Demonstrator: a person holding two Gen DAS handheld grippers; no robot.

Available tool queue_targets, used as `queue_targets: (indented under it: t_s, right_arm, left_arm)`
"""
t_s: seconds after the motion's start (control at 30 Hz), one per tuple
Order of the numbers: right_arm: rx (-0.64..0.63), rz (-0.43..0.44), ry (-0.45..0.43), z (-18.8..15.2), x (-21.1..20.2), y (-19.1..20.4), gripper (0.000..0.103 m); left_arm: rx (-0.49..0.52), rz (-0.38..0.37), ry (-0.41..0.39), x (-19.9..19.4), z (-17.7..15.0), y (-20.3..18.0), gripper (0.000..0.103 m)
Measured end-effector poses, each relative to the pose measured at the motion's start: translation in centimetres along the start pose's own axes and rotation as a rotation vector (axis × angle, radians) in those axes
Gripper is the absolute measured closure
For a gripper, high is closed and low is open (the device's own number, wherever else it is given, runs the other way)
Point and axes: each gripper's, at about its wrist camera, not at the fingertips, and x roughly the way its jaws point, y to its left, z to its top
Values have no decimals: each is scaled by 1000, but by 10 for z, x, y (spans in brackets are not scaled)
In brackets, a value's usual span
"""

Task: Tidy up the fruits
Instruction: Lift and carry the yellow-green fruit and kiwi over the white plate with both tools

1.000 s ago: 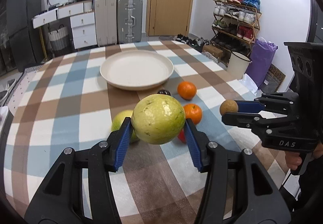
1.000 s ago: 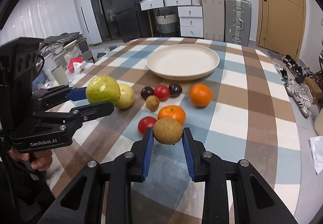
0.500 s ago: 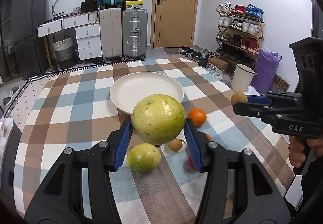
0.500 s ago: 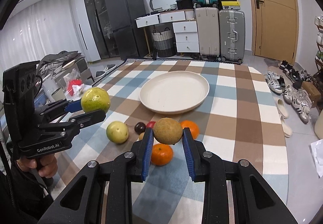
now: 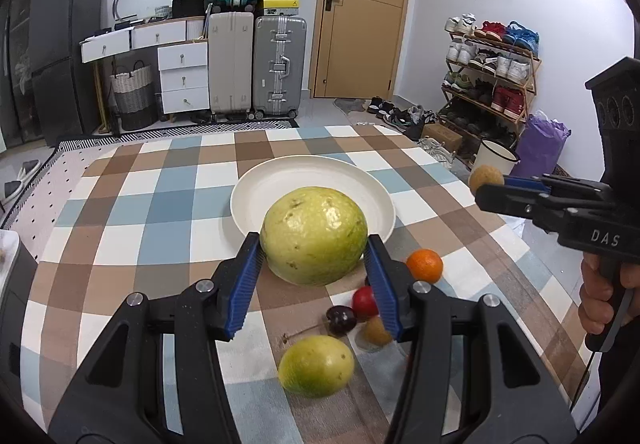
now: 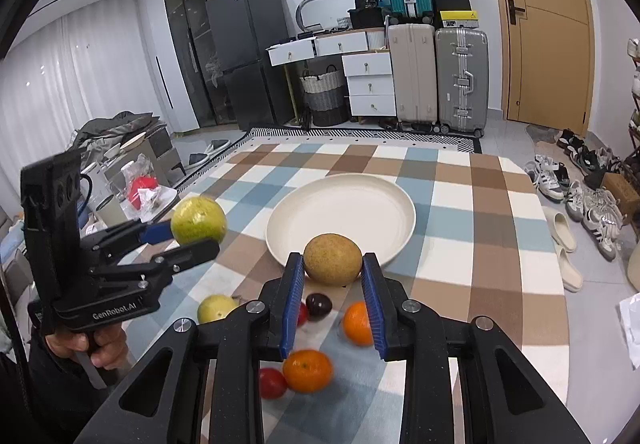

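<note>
The left gripper (image 5: 314,258) clamps a large round yellow-green guava (image 5: 314,236) between blue-padded fingers, held in the air at six o'clock of the wide cream round plate (image 5: 256,199); the right gripper (image 6: 332,280) grips a small brown round fruit (image 6: 332,259) likewise above the checked tablecloth (image 6: 480,244); beneath lie a bright orange mandarin (image 6: 307,370), a dark cherry (image 6: 319,304) and a smaller yellow-green guava (image 5: 316,366).

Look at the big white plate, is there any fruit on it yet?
No, the white plate lies bare inside; the green fruit and the brown fruit are both held in tongs above the table.
</note>
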Motion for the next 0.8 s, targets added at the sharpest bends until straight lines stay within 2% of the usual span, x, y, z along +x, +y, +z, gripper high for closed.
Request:
queue_targets:
  t_s: [0.37,0.8]
  right_arm:
    - [7,20,26,12,45,-7,73]
    - [21,16,57,14,94,-24,73]
  left_arm:
    - [-31,24,35,51,13,26,54]
    - [2,46,74,101,20,25,54]
